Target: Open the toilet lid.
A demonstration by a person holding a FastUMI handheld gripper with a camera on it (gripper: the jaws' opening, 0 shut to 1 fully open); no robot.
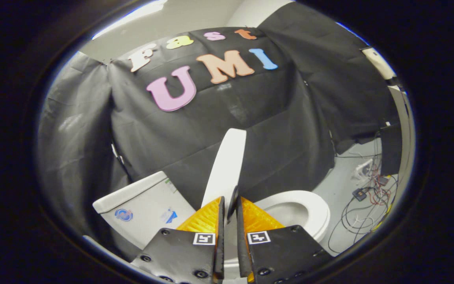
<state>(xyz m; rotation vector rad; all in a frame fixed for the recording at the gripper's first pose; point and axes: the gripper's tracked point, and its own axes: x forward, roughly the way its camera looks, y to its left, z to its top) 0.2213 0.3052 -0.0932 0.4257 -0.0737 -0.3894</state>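
The lid [227,165] is white, smooth and seen almost edge-on: a long narrow slab with a rounded top end, standing raised and leaning a little to the right. It rises from between the fingers in the lower middle of the frame up to the centre. Its lower edge runs down into the narrow gap of the gripper [230,205], whose fingers are drawn close together with the lid's thin edge between them; they appear to pinch it, one finger on each face.

To the lower right of the lid lies the white seat [309,209], an oval ring lying flat, partly hidden behind the right finger. To the lower left stands the white tank [144,213], a boxy shape with a flat top, two small blue stickers on its front face, and a small label by its upper right corner.

Behind the toilet, black cloth [274,130] hangs as a wall across the middle of the frame, creased and sagging, with a greyer sheet at the left. Above it, in the upper middle, a pale wall [164,23] shows. At the right the floor [335,189] is pale grey, with a tangle of black, red and white cables [369,197] and a small dark box lying on it.
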